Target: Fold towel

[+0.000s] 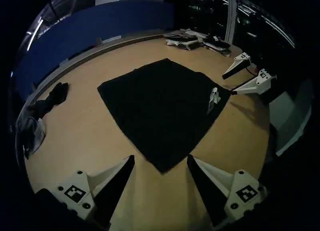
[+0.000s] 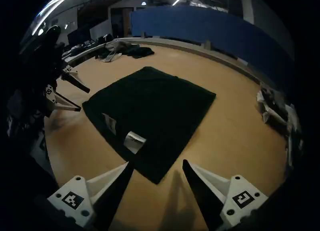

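The room is dim. A big wooden table (image 1: 92,131) fills the middle, and a long blue wall (image 2: 224,29) stands behind its far edge.

The towel (image 1: 164,111) is dark. It lies flat and spread out on the table, between the two grippers. Two small white tags (image 2: 134,142) sit on it near one edge.

In the left gripper view, the left gripper (image 1: 160,156) is low over the table. Its two white fingers are spread wide apart. They hold nothing. One corner of the towel points in between the fingertips. Across the towel, the right gripper (image 1: 228,85) sits by another corner, close to a tag. Its fingers are spread too.

In the right gripper view, a corner of the towel also points in between the right gripper's fingertips, and nothing is pinched.

A pile of clothes (image 1: 196,41) lies at the far end of the table, well away from the towel. A dark cloth (image 1: 56,93) lies near the blue wall, next to some more crumpled things.
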`<state>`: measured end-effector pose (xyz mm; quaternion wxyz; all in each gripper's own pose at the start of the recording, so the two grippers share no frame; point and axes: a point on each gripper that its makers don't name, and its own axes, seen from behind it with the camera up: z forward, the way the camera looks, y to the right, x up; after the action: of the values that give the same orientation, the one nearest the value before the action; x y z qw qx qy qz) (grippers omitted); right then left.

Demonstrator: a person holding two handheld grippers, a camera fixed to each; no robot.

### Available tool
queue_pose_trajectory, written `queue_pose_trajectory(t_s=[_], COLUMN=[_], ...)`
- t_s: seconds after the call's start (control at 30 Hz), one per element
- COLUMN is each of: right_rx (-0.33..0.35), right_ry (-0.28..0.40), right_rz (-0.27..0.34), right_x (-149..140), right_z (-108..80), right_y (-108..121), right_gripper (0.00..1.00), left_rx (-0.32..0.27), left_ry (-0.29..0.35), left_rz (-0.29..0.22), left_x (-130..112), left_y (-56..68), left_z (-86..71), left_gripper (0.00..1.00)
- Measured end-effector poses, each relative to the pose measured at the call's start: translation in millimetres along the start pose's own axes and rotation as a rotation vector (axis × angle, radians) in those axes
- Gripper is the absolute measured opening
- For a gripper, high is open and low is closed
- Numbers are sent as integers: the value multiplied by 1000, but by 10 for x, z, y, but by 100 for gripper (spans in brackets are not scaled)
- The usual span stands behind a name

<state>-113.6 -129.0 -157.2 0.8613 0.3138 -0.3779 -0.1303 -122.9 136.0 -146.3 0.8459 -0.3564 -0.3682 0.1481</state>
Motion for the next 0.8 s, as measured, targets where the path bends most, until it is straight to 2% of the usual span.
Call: queue_pose_trajectory(t_s=[0.27,0.43,0.67,0.8], right_rx=[-1,6,6,13], right_ry=[-20,-36,-49,-53], right_rz=[-7,-7,3,12], right_x=[-116,-165,-214,-234], right_z=[35,32,34,46], right_y=[-29,-48,-43,-63], right_gripper=[91,71,52,49], left_rx=[-3,-7,1,9], left_ry=[-10,-23,-50,-55], left_rz=[-9,-5,-1,-8], left_x=[-46,-70,-135,-127], left_y=[20,40,67,64], left_z=[2,-12,25,32], left_gripper=[97,95,80,75])
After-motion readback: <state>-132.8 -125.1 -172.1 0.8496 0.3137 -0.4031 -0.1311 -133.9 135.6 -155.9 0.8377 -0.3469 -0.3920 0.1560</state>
